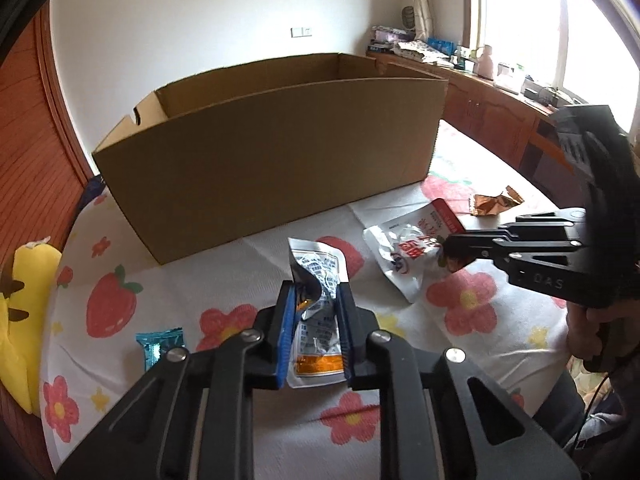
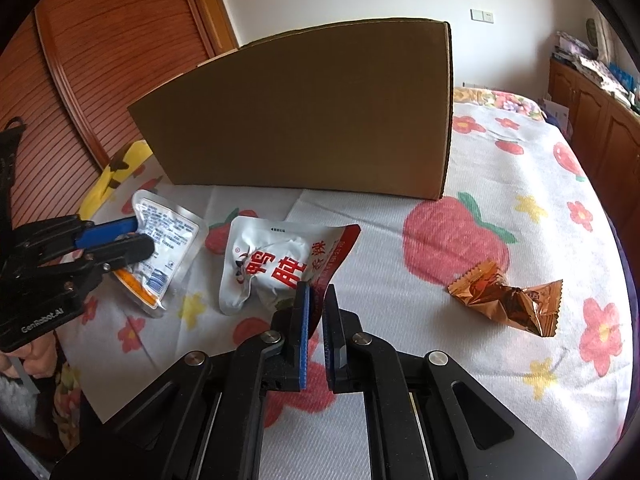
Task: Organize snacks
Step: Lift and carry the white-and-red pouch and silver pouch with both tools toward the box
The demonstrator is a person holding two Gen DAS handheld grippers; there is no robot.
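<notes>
My left gripper (image 1: pixel 316 296) is shut on a silver snack pouch with an orange band (image 1: pixel 318 320), held over the bed; the pouch also shows in the right wrist view (image 2: pixel 164 240). My right gripper (image 2: pixel 317 294) is shut on the red corner of a white and red snack bag (image 2: pixel 276 264), which lies on the bed; the bag also shows in the left wrist view (image 1: pixel 408 256). A large open cardboard box (image 1: pixel 272 160) stands behind the snacks and also shows in the right wrist view (image 2: pixel 312 120).
A copper foil snack (image 2: pixel 512 304) lies on the flowered bed cover (image 2: pixel 480 400) to the right. A teal wrapped snack (image 1: pixel 160 346) lies at the left. A yellow plush toy (image 1: pixel 20 320) is at the bed's left edge. Wooden cabinets (image 1: pixel 500 120) line the window side.
</notes>
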